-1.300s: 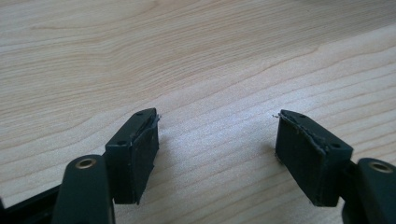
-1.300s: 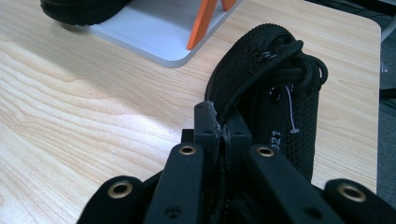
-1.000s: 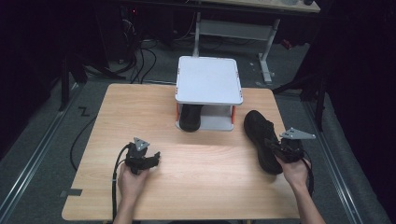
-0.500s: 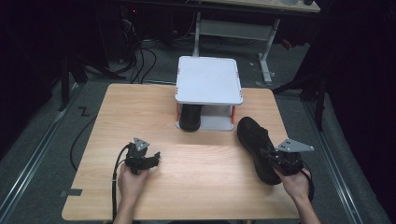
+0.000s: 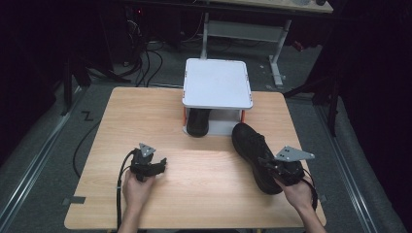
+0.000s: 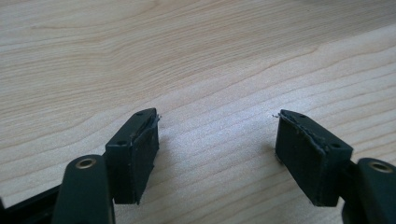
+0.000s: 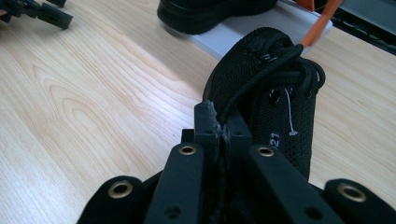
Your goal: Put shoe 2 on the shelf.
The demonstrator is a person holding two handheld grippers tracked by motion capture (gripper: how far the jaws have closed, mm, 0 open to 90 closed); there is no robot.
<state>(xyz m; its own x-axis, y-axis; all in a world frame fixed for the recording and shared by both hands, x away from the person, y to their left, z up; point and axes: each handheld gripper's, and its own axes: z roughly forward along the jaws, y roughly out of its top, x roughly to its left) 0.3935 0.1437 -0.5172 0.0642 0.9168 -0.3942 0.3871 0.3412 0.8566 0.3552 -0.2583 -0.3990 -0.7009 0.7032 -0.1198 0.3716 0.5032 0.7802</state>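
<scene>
The right claw [image 5: 272, 165] is clamped on the rim of a black shoe [image 5: 252, 153], its 2 jaws pressed together with a fold of the collar pinched between them, as the right gripper view shows. The shoe lies on the right part of the table [image 5: 145, 111], its toe pointing toward the white shelf stand [image 5: 216, 82] at the far middle edge and its heel toward the person's right hand [image 5: 296, 194]. The toe sits just beside the stand's right front corner. A 2nd black shoe [image 5: 198, 122] stands under the stand's top plate, in its left half; the space to its right under the plate looks open. Between the held shoe and the table's right edge runs a narrow strip of bare wood

The left claw [image 5: 160, 164] rests low over the near left part of the table, jaws spread wide with nothing between them. Bare wood stretches across the middle between the 2 claws
</scene>
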